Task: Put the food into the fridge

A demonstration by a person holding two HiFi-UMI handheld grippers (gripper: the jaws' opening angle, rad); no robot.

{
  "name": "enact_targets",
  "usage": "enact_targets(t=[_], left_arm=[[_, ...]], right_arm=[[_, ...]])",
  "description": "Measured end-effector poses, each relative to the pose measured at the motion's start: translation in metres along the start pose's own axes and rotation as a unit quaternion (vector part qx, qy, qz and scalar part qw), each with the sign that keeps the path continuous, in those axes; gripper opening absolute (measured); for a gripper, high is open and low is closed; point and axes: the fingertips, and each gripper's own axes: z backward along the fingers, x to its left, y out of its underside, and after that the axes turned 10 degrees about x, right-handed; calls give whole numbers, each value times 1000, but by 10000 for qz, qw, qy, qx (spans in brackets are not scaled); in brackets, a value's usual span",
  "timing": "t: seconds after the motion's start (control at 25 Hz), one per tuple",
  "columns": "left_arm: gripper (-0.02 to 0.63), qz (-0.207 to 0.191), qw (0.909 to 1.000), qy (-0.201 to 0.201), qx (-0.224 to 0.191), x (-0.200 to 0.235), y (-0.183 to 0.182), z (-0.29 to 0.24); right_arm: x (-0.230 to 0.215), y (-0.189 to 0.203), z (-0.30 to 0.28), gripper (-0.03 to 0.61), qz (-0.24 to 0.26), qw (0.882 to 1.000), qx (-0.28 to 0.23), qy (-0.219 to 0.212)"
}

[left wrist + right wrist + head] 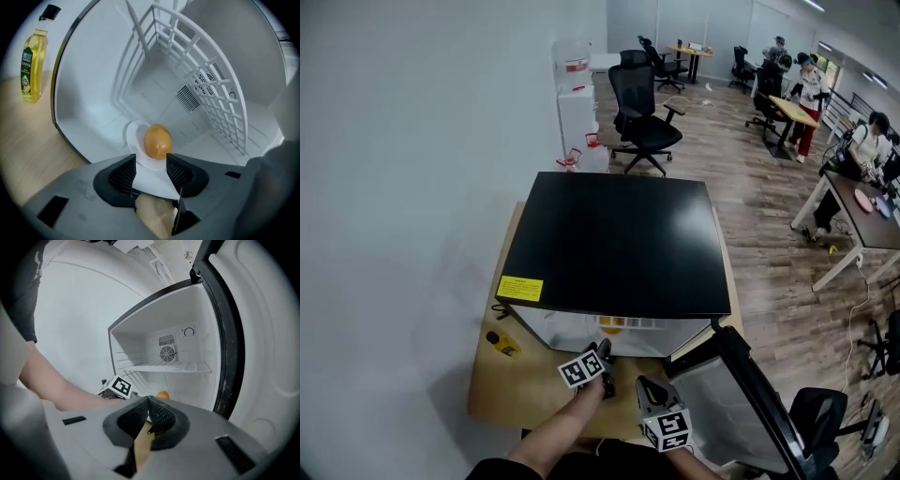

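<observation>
A round orange-yellow food item (158, 140) lies on a white plate (135, 134) on the floor of the open fridge (614, 239). My left gripper (151, 169) is at the fridge opening. Its jaws stand wide apart with the plate's near rim between them, and the pads are not pressing on it. In the head view it sits at the fridge's lower front (602, 359). My right gripper (148, 411) hangs back in front of the fridge, jaws shut together on nothing. From there the food (162, 394) shows just past the left gripper's marker cube (117, 386).
The fridge door (741, 394) swings open to the right. A white wire shelf (164, 367) spans the fridge's middle. A bottle of yellow oil (32, 65) stands on the wooden table (506, 394) left of the fridge. Office chairs, desks and people are far behind.
</observation>
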Motion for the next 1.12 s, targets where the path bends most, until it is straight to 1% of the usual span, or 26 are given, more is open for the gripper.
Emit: enact_targets(t=[0.32,0.4,0.52,0.64,0.76,0.92,1.0,1.12], left_arm=[[179,-197,9997,103,-111,-6,11,50],[179,-324,9993,136,-145,-6,15,69],[179,-530,9982,197,-201,-14,32,99],[179,-849,9955,280,-304,-24,41,132],[179,-1263,9906,322,-404,-33,53,173],[179,-1708,9816,475,-707,-54,66,233],[179,-1977,9746,550,-893,-65,75,263],[179,-2409,9616,672,-1134,-84,93,307]], right_arm=[[13,0,17,60,-54,9998,-187,67],[19,1,20,60,-68,9997,-225,117],[22,9,34,60,-107,9994,-246,206],[30,13,47,60,-156,9990,-296,290],[46,17,66,60,-243,9984,-351,359],[71,20,98,60,-251,9972,-447,550],[85,24,114,60,-265,9966,-487,609],[109,30,137,60,-260,9958,-606,635]])
